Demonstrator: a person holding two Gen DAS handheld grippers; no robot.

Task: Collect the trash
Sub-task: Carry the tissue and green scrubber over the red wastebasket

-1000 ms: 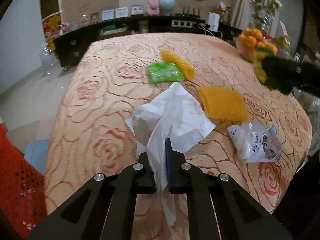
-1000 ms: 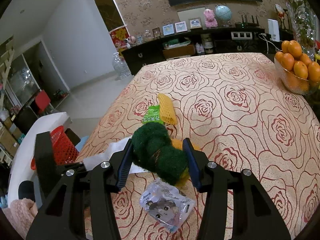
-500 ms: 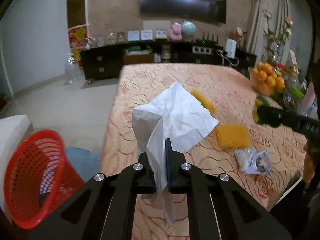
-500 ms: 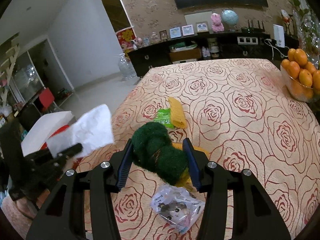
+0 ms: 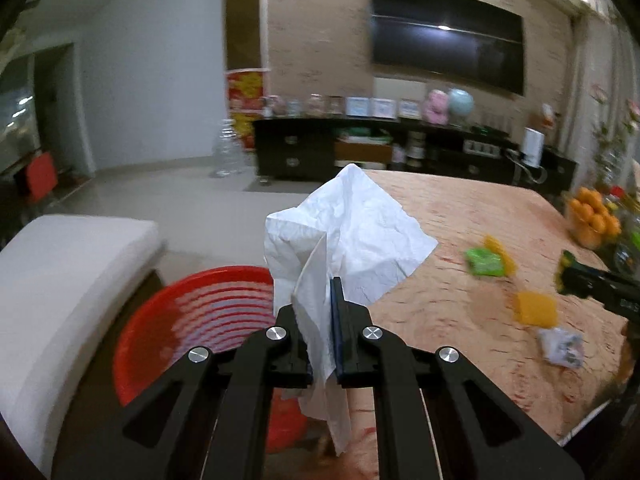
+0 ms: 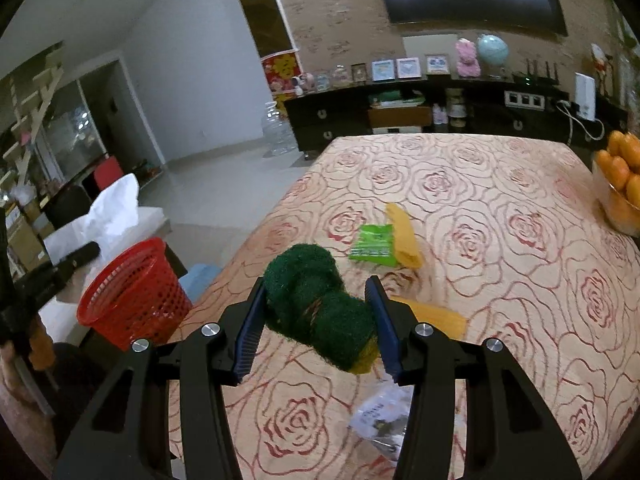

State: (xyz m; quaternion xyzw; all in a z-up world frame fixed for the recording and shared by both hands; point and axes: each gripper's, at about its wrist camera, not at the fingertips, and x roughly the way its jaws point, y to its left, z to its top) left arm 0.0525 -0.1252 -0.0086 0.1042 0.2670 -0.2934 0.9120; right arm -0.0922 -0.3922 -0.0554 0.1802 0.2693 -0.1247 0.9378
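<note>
My left gripper (image 5: 322, 308) is shut on a crumpled white tissue (image 5: 348, 232) and holds it in the air over the near rim of a red mesh basket (image 5: 200, 312) on the floor left of the table. My right gripper (image 6: 316, 312) is shut on a green scouring pad (image 6: 316, 304) with a yellow underside, held above the table. On the table lie a green packet (image 6: 372, 244), a yellow sponge cloth (image 6: 404, 232), a second yellow cloth (image 6: 436, 314) and a clear plastic wrapper (image 6: 380, 420). The basket (image 6: 136, 292) and the tissue (image 6: 112, 216) also show in the right wrist view.
The table (image 6: 500, 208) has a rose-patterned cloth. A bowl of oranges (image 6: 620, 184) stands at its right edge. A white cushioned seat (image 5: 60, 272) is beside the basket. A dark cabinet (image 5: 360, 152) lines the far wall.
My left gripper has swung left off the table with the tissue, and the red basket now sits under it. My right gripper keeps its hold on the green pad, nearly still.
</note>
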